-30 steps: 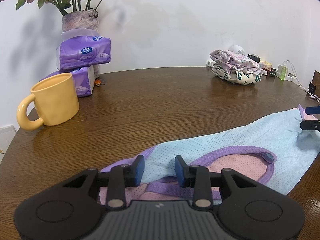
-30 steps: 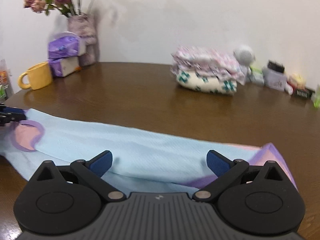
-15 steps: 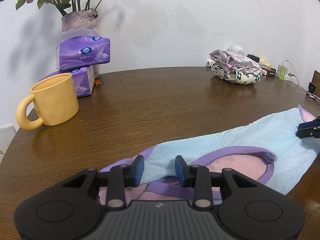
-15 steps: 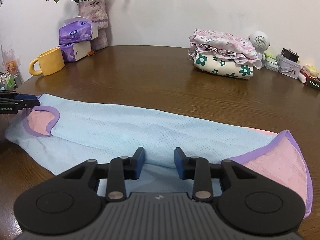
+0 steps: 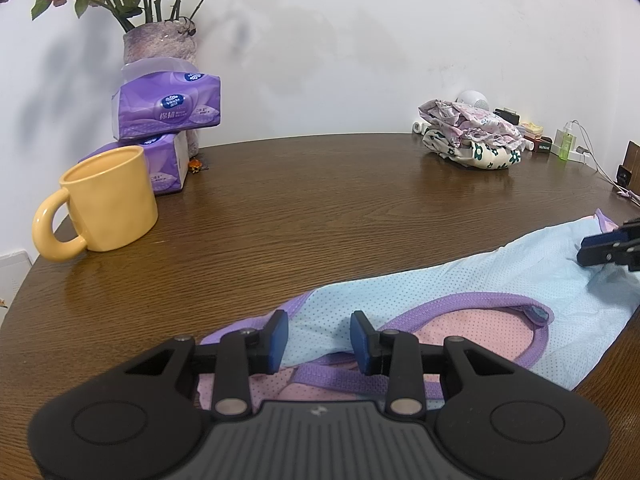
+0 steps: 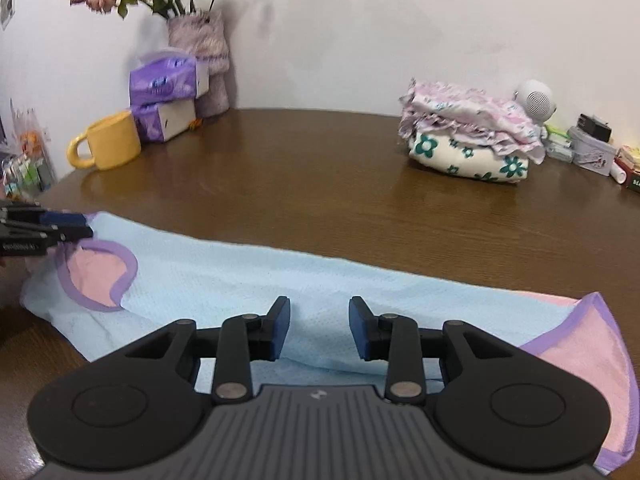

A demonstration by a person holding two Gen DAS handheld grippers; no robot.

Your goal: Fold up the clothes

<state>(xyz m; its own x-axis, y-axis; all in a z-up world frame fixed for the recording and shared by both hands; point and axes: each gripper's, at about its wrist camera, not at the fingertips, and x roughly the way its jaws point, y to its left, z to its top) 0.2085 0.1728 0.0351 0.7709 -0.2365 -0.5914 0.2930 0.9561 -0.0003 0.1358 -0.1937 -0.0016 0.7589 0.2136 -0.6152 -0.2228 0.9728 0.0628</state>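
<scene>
A light blue mesh garment [image 5: 440, 284] with purple trim and pink lining lies stretched along the near edge of the brown table [image 5: 320, 200]. My left gripper [image 5: 318, 338] is at its neck end, its blue pads pinching a raised fold of blue cloth beside the purple band. My right gripper [image 6: 319, 328] is at the other end of the garment [image 6: 280, 276], its pads closed on a ridge of cloth near the pink hem. Each gripper shows in the other's view: the left gripper [image 6: 76, 226] at the collar, the right gripper [image 5: 588, 246] on wrinkled cloth.
A yellow mug [image 5: 108, 200] stands at the left, with two purple tissue packs [image 5: 168, 108] and a vase of flowers [image 5: 160, 44] behind it. A stack of folded clothes [image 6: 468, 140] sits at the back right, with a white speaker and small bottles and boxes [image 6: 588, 148] beside it.
The right gripper's jaws went from wide apart to narrow, pinching the blue cloth. The left gripper and its hold look the same.
</scene>
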